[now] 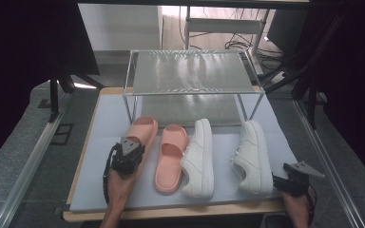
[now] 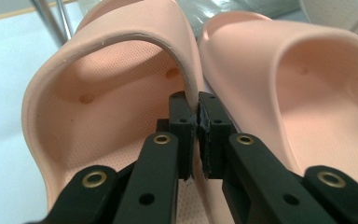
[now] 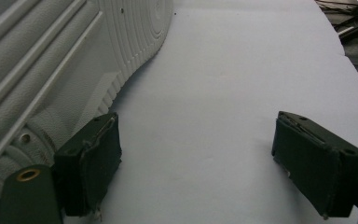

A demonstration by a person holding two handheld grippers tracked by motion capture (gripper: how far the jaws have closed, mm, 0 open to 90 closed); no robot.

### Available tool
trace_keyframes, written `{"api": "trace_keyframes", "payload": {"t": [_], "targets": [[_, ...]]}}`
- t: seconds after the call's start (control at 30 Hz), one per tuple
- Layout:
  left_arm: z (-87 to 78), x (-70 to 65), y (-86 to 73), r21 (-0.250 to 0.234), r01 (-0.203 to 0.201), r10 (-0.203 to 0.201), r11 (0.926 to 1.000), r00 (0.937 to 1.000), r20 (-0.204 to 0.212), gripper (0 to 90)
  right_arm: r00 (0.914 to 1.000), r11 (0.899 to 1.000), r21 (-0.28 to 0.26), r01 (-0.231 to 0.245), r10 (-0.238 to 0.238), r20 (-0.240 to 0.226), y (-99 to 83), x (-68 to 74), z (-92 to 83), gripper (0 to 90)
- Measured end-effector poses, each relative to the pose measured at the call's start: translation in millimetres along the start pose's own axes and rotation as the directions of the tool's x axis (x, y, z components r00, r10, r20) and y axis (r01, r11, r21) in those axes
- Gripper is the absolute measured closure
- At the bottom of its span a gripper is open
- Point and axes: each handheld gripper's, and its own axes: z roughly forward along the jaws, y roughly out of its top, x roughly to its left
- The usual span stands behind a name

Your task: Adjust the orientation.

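Two pink slides and two white sneakers lie in a row on the pale mat (image 1: 100, 123). My left gripper (image 1: 129, 156) (image 2: 197, 116) is shut on the strap edge of the left pink slide (image 1: 142, 130) (image 2: 121, 93). The second pink slide (image 1: 170, 156) (image 2: 298, 93) lies right beside it. One white sneaker (image 1: 199, 159) lies next to the slides, the other white sneaker (image 1: 254, 156) (image 3: 37, 60) farther right. At the near right my right gripper (image 1: 285, 183) (image 3: 198, 158) stands open, nothing between its jaws, its left pad (image 3: 93, 158) beside that sneaker's heel.
A two-level metal shoe rack (image 1: 190, 71) stands at the back of the table. The wooden table edge (image 1: 171, 212) runs along the front. Bare mat (image 3: 242, 70) stretches to the right of the right sneaker. Cables lie on the floor (image 1: 242, 42) behind the rack.
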Motion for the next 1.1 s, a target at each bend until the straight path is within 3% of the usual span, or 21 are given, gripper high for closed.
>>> {"api": "trace_keyframes", "payload": {"t": [0.13, 0.27, 0.47, 0.63, 0.87, 1.1], "targets": [[17.3, -1.3, 7.8, 0.008, 0.008, -0.008, 0.9999, 1.0000, -0.005, 85.3, 1.0000, 1.000, 0.000, 0.000, 0.000, 0.000, 0.0, 0.0, 0.0, 15.8], [38.6, -1.6, 19.0, 0.009, 0.013, -0.013, 0.9999, 0.9993, -0.035, 85.3, 1.0000, 1.000, 0.000, 0.000, 0.000, 0.000, 0.0, 0.0, 0.0, 15.8], [57.0, -0.9, 28.9, 0.023, 0.022, -0.020, 0.9995, 0.9977, -0.064, 85.0, 1.0000, 1.000, -0.001, 0.001, -0.001, 0.000, 0.0, -0.1, 0.1, 15.8], [66.6, -0.5, 29.7, 0.041, 0.022, -0.019, 0.9989, 0.9980, -0.061, 83.5, 1.0000, 1.000, 0.000, 0.001, -0.001, 0.000, 0.0, -0.1, 0.0, 15.8], [54.2, -0.3, 30.0, 0.017, 0.022, -0.022, 0.9996, 0.9989, -0.041, 74.7, 1.0000, 1.000, -0.001, 0.001, -0.001, 0.000, 0.0, -0.1, 0.0, 15.8], [17.6, 5.0, 12.7, 0.002, 0.021, -0.021, 0.9998, 0.9997, 0.010, 66.2, 1.0000, 1.000, 0.000, 0.000, 0.000, 0.000, 0.0, 0.0, 0.0, 15.8]]}}
